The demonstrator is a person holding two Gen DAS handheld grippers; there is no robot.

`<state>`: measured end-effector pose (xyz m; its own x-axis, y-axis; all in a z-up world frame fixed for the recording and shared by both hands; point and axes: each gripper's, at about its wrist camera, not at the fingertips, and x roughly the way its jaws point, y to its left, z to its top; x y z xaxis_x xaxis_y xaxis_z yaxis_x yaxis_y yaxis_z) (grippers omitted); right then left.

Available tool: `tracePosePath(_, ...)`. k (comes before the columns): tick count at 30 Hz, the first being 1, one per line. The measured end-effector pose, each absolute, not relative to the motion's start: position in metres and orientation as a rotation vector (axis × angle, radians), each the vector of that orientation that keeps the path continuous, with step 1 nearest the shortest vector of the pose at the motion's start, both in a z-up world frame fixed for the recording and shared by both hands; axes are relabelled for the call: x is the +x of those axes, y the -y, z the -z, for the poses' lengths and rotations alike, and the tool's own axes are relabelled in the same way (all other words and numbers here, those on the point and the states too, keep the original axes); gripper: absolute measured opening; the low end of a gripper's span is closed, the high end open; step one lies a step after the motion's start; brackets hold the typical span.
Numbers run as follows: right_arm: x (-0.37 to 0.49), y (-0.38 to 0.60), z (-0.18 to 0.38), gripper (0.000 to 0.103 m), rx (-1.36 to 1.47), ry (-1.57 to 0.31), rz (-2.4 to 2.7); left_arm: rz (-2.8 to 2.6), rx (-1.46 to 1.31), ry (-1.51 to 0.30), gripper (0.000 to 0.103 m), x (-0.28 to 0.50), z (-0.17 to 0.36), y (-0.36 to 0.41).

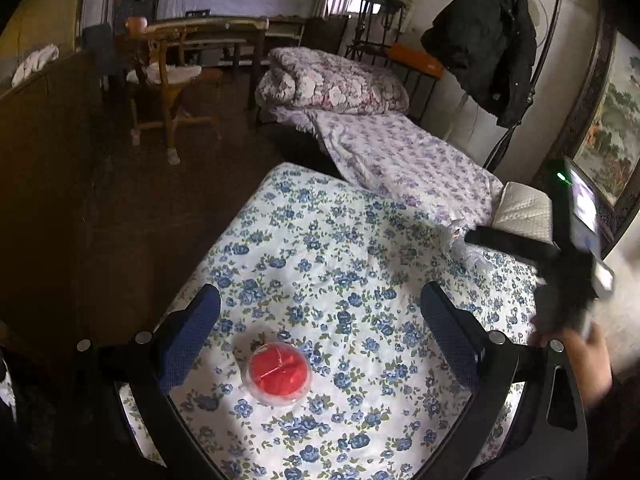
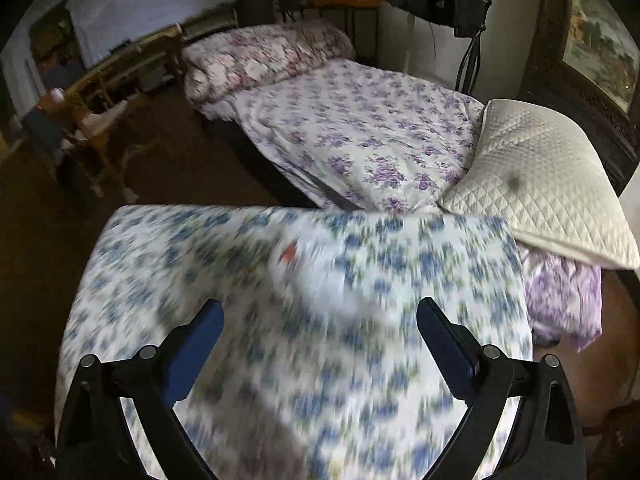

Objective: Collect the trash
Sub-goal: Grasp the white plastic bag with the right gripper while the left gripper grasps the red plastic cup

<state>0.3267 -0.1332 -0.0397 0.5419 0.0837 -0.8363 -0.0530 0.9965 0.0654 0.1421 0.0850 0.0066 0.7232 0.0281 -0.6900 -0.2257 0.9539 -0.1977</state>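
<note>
The left gripper was wide open and held nothing. Its two blue pads stood far apart over the blue-flower quilt. Just near of the gap between them, a bit to the left side, sat a small clear cup on the quilt. It was round and see-through, with bright red stuff packed inside. The view looked down at its round top, so no long side could be made out. No words or labels showed on it.

Farther off on the right, a crumpled clear wrapper lay on the quilt, next to the dark tip of the other tool. It had a tiny red spot on it. It was too small to read.

The right gripper was wide open too, and empty. Its view was blurry. A pale, see-through blob with a bit of red showed on the quilt just far of its fingers. Its shape could not be told.

A hand showed at the right edge of the left view.

Past the quilt lay a purple-flower sheet and a white pillow on the right. At the far end sat a rolled pink-flower blanket. A black coat hung on the far right. A wooden chair stood on the far left.
</note>
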Motion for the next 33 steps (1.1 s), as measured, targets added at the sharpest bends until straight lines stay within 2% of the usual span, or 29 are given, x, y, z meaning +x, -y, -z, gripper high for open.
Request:
tracePosePath(6,0.36,0.12,0.064,0.094,0.001,-1.037,0.004,-0.117,-0.278,-0.794,0.096,0.15,0.003,-0.081)
tracePosePath(7,0.363,0.12,0.068,0.084,0.005,-1.047,0.015,-0.108,-0.28,-0.794,0.096,0.15,0.003,-0.08)
tracePosePath(8,0.366,0.121,0.077,0.064,0.032,-1.082,0.005,-0.102,-0.281,-0.793,0.096,0.15,0.003,-0.079)
tracePosePath(9,0.367,0.121,0.08,0.054,0.044,-1.099,-0.007,-0.095,-0.281,-0.791,0.096,0.15,0.003,-0.079)
tracePosePath(10,0.366,0.122,0.083,0.037,0.054,-1.111,-0.023,-0.092,-0.278,-0.792,0.096,0.15,0.003,-0.078)
tracePosePath(13,0.35,0.116,0.081,0.016,0.009,-1.116,-0.058,-0.085,-0.274,-0.801,0.096,0.153,0.005,-0.076)
tracePosePath(17,0.307,0.116,0.063,0.016,0.049,-1.099,-0.134,-0.064,-0.3,-0.818,0.096,0.156,0.008,-0.075)
tracePosePath(23,0.193,0.127,0.035,0.017,0.115,-1.051,-0.241,-0.048,-0.339,-0.801,0.096,0.149,0.004,-0.077)
tracePosePath(27,0.134,0.145,0.05,0.019,0.26,-1.06,-0.201,-0.033,-0.358,-0.819,0.096,0.146,0.006,-0.077)
tracePosePath(30,0.117,0.141,0.063,0.02,0.243,-1.061,-0.195,-0.054,-0.344,-0.811,0.096,0.143,0.004,-0.08)
tracePosePath(31,0.116,0.138,0.065,0.023,0.226,-1.07,-0.202,-0.07,-0.333,-0.8,0.096,0.141,0.002,-0.082)
tracePosePath(33,0.116,0.13,0.066,0.043,0.166,-1.074,-0.208,-0.102,-0.297,-0.774,0.096,0.136,-0.002,-0.09)
